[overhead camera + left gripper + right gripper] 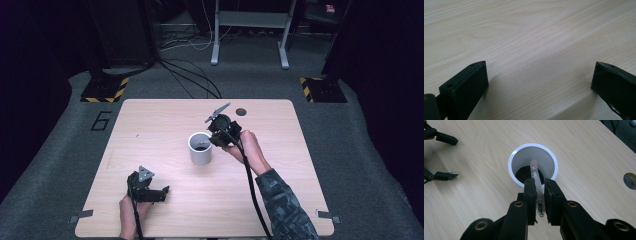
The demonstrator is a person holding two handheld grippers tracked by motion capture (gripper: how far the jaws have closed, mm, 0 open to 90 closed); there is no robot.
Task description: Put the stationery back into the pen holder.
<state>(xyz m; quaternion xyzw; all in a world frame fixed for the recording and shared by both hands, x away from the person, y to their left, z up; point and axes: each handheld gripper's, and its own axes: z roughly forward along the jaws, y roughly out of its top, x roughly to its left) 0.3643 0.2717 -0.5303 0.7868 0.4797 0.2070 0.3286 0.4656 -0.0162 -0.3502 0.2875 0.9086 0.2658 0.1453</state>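
Observation:
A white cup (200, 148) stands upright near the middle of the wooden table (150, 130). My right gripper (539, 183) is shut on a clear pen (536, 180), whose far end with a reddish cap reaches inside the white cup (533, 165), while its tip points back between the jaws. In the high view the right gripper (214, 137) hangs just over the cup's right rim. My left gripper (161, 192) rests low at the table's front left, open, with bare wood between its fingers (471, 82).
A dark round grommet (241, 111) sits in the table near its far edge, also seen as the grommet (630, 180) at the right. Cables and metal stand legs lie on the grey floor behind the table. The left gripper's open jaws (442, 155) show at the far left.

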